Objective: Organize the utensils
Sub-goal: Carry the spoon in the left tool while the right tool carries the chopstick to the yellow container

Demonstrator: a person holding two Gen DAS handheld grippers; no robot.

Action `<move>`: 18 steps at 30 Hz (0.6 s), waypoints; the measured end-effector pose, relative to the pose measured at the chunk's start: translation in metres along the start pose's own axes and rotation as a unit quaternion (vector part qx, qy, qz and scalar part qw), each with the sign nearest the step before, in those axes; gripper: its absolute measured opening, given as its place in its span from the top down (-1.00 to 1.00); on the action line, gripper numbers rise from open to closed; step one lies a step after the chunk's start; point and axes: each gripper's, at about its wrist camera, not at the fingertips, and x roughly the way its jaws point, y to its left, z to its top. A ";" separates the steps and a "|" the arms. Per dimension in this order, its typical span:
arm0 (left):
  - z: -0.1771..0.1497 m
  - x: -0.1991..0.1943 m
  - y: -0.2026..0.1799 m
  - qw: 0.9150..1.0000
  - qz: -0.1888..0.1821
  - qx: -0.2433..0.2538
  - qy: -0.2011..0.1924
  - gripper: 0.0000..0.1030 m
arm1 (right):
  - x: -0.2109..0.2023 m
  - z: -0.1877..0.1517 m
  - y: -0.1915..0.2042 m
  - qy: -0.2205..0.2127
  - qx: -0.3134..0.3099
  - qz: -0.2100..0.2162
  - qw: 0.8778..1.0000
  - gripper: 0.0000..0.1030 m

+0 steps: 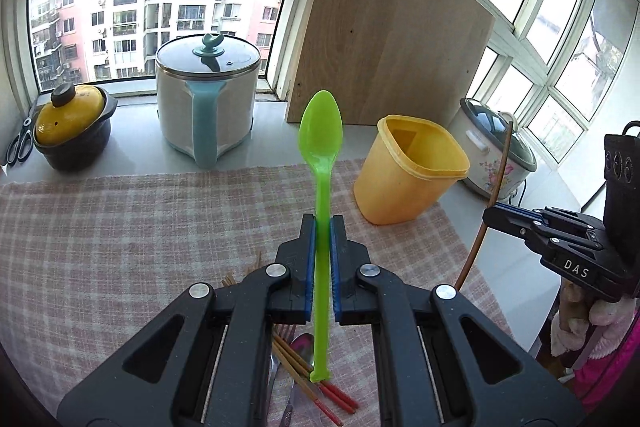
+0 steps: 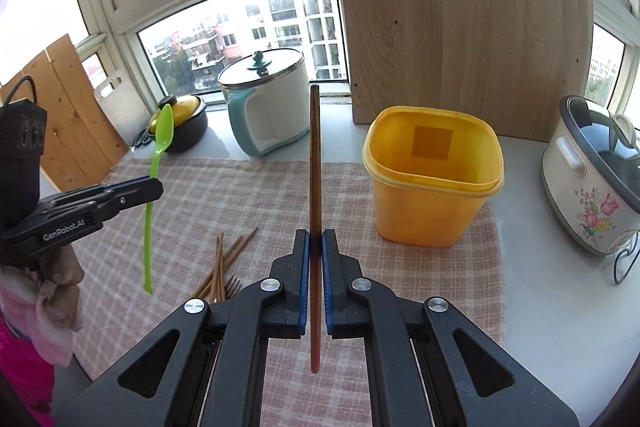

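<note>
Left wrist view: left gripper [image 1: 323,227] clamped on a green plastic spoon [image 1: 320,131], blue pads pressed to the handle partway along, bowl end raised and pointing away, handle tip hanging back toward the camera. Spoon bowl to the left of the yellow container [image 1: 412,171], well apart from it. Yellow container upright and open-mouthed on the pink checked cloth [image 1: 120,227], at the cloth's far right part. Under the gripper, nearer than the container and left of it: a loose pile of utensils on the cloth, red-tipped chopsticks [image 1: 320,391], a metal spoon [image 1: 304,345], and what looks like a fork, mostly hidden by the gripper body. Right gripper [image 1: 490,217] at the right edge, nearer than the container and right of it.

Right wrist view: right gripper [image 2: 315,239] closed tight on a single brown chopstick [image 2: 314,155], held up off the cloth, red end toward the camera, far end just left of the yellow container's rim. More chopsticks [image 2: 224,263] flat on the cloth, well left of the container. Behind the container, a wooden board [image 2: 460,27] leaning at the window; left of it a white and teal pot [image 2: 272,107]; right of it a flowered cooker [image 2: 592,183].
</note>
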 end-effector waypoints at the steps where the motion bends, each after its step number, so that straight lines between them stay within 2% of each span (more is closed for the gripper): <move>1: 0.005 0.002 -0.005 1.000 -0.003 0.002 -0.003 0.91 | -0.003 0.003 -0.002 -0.005 0.001 -0.001 1.000 0.91; 18: 0.083 0.060 -0.076 0.998 -0.047 0.028 -0.036 0.91 | -0.025 0.062 -0.052 -0.067 0.011 -0.041 0.997 0.91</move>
